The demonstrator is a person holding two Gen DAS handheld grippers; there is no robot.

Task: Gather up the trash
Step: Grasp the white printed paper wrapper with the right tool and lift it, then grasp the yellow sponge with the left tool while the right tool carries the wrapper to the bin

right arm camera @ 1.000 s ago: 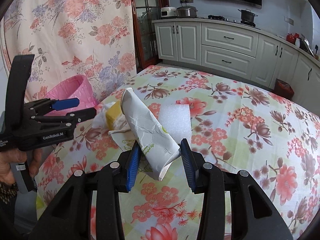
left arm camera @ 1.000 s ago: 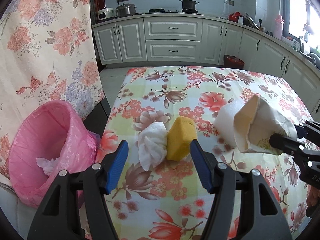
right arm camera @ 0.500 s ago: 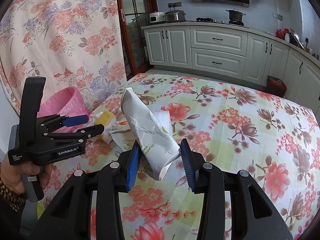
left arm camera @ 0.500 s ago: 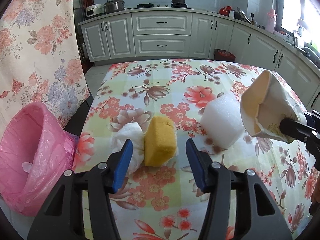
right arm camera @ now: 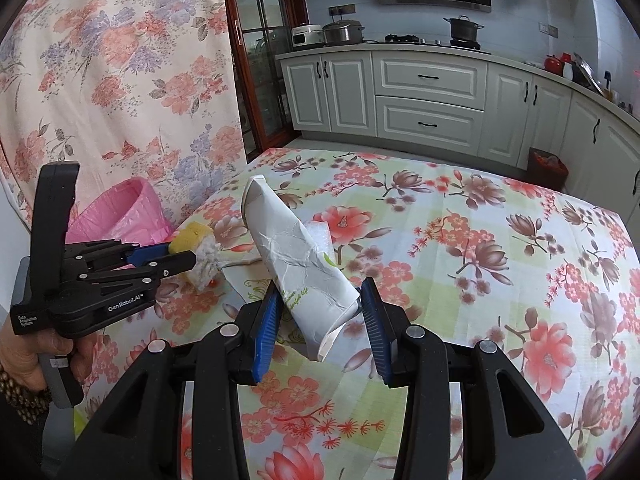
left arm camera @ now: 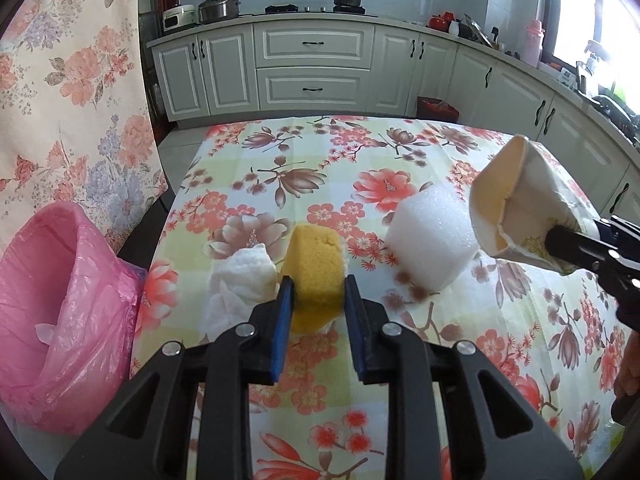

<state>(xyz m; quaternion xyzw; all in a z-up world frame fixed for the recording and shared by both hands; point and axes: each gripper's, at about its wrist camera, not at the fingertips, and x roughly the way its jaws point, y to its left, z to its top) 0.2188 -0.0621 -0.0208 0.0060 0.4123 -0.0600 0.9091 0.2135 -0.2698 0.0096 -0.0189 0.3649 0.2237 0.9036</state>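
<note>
My left gripper [left arm camera: 317, 294] is shut on a yellow sponge [left arm camera: 316, 266] that rests on the floral table; it also shows in the right wrist view [right arm camera: 192, 236]. A crumpled white tissue [left arm camera: 244, 280] lies just left of the sponge. A white foam block [left arm camera: 432, 236] sits to its right. My right gripper [right arm camera: 320, 310] is shut on a crushed white paper cup [right arm camera: 298, 256] and holds it above the table; the cup's open mouth shows in the left wrist view [left arm camera: 520, 210]. A pink-lined trash bin [left arm camera: 56, 280] stands off the table's left edge.
The floral tablecloth [left arm camera: 360, 168] covers the table; its left edge runs beside the bin. A floral curtain [left arm camera: 72, 100] hangs on the left. White kitchen cabinets [left arm camera: 316, 68] stand beyond the far edge. A flat paper sheet [right arm camera: 248, 280] lies under the cup.
My left gripper has moved forward and closed its jaws on the yellow sponge. My right gripper has lifted the paper cup a little higher.
</note>
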